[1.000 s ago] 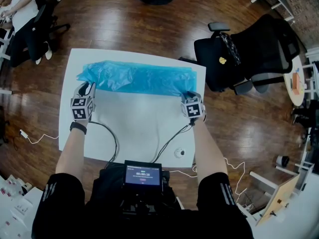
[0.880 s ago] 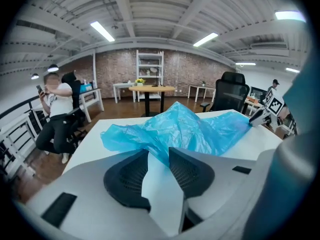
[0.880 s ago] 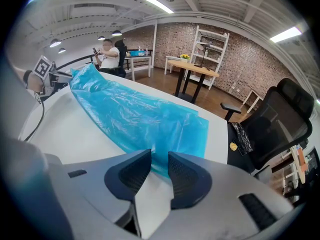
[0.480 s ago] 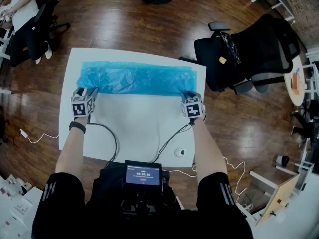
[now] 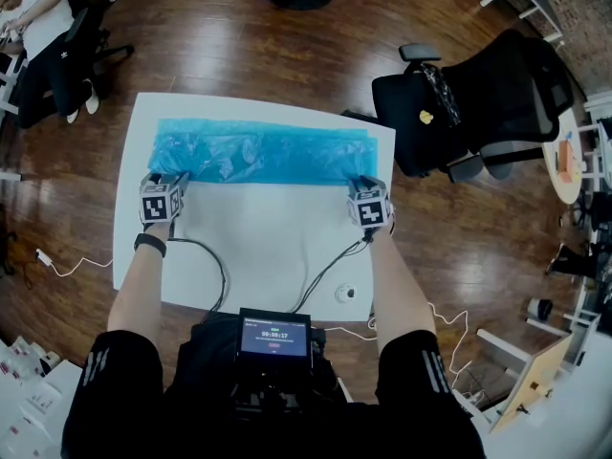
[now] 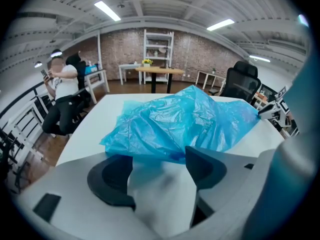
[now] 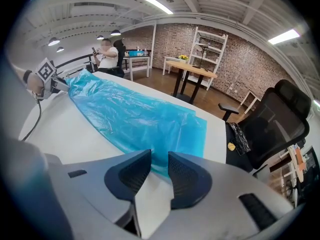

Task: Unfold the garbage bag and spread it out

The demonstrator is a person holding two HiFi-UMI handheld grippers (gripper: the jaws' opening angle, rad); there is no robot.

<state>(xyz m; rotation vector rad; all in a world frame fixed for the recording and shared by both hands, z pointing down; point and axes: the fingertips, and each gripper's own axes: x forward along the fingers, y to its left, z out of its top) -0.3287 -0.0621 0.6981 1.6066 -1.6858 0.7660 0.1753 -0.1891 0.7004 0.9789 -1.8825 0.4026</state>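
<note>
A blue garbage bag (image 5: 263, 151) lies as a long crumpled strip across the far part of the white table (image 5: 258, 247). My left gripper (image 5: 165, 177) is at the bag's near left corner. Its jaws have just been opening and now stand wide, and in the left gripper view (image 6: 157, 156) the bag's edge (image 6: 185, 124) lies loose at their tips, not pinched. My right gripper (image 5: 361, 181) rests at the near right corner. In the right gripper view (image 7: 159, 159) its pads stand a narrow gap apart with the flat bag edge (image 7: 135, 119) between their tips.
A black office chair (image 5: 478, 103) stands just off the table's right side. A person (image 5: 43, 27) sits at the far left. A small white round object (image 5: 345, 294) and two cables lie near the table's front edge. A screen device (image 5: 274, 336) hangs at my chest.
The left gripper sank toward the table, came slightly nearer and let go of the bag's left corner. That end of the bag settled flatter. The right gripper stayed put.
</note>
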